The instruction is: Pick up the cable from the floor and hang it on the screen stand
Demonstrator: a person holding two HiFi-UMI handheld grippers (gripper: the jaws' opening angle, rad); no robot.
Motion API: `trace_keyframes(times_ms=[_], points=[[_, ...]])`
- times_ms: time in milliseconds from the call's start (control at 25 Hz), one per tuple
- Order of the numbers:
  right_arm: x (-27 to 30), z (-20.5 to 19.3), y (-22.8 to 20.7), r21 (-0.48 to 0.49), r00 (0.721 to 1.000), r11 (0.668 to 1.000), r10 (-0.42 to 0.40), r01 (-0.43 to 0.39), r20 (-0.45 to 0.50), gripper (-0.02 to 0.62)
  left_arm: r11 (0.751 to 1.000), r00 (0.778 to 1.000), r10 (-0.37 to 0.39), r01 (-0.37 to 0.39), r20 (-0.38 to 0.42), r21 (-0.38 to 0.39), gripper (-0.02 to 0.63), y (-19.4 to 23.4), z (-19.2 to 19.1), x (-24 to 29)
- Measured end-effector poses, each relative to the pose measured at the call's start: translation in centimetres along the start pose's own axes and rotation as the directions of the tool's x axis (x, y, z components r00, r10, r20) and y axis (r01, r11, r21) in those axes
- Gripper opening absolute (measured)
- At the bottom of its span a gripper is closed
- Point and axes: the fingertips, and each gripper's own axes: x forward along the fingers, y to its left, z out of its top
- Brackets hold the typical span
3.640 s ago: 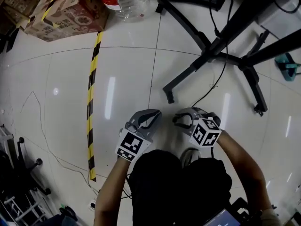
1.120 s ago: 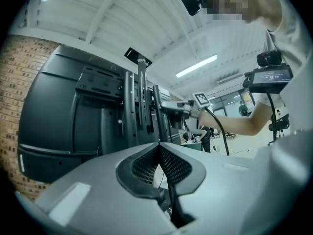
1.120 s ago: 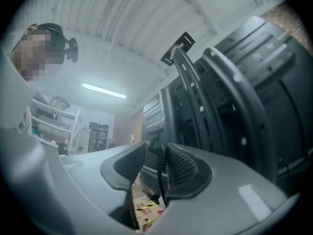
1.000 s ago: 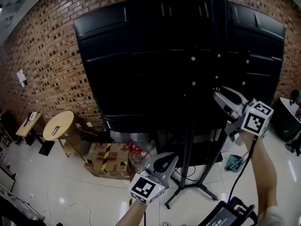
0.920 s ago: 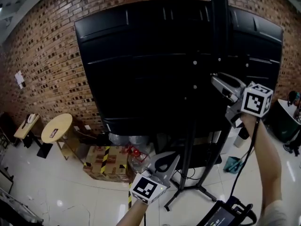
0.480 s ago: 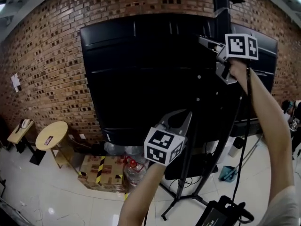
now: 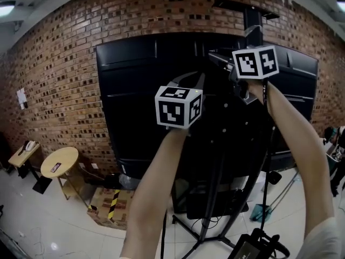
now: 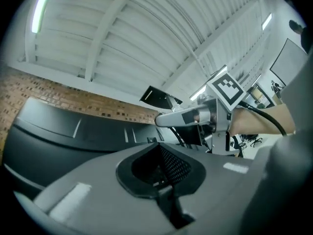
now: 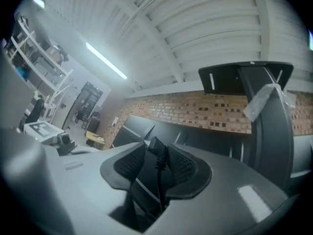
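Pinching thin black cable [image 9: 159,180], ribbed right tongs [image 9: 155,150]

Our left gripper [image 8: 157,146] fills the lower half of the frame. Its grey jaws meet at the tips around a dark hollow lined with meshed pads [image 8: 175,164], and we see nothing inside that hollow. Just above it, right of centre, the right gripper [image 8: 164,118] points toward the left of the frame, its marker cube [image 8: 226,88] tilted on top. A forearm [image 8: 261,124] runs to the right edge with a black lead [image 8: 269,117] arching over it. At the left we see the dark back of the screen [image 8: 58,141], with a band of brick wall [image 8: 44,89] above it. Higher still is the white ribbed ceiling [image 8: 146,28], with a light strip [image 8: 41,9] in the upper left. A black plate [image 8: 155,96] juts up at centre.
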Motion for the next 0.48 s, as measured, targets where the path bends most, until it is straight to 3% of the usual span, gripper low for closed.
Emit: trace_keyframes(times_ms=[280, 360, 480], points=[[5.2, -0.5, 2.6, -0.258, 0.986, 0.966, -0.046, 0.002, -0.162, 0.149, 0.999, 0.999, 0.038, -0.039, 0.019, 0.038, 0.02, 0.2, 0.2, 0.1], [6.8, -1.5, 3.3, -0.27, 0.972, 0.963, -0.048, -0.016, -0.23, 0.149, 0.996, 0.998, 0.067, -0.067, 0.006, 0.061, 0.02, 0.9, -0.1, -0.1], [7.9, -2.7, 4.2, -0.203, 0.97, 0.978, -0.007, -0.044, -0.244, 0.149, 0.996, 0.997, 0.067, -0.065, -0.026, 0.067, 0.02, 2.1, -1.0, -0.8]])
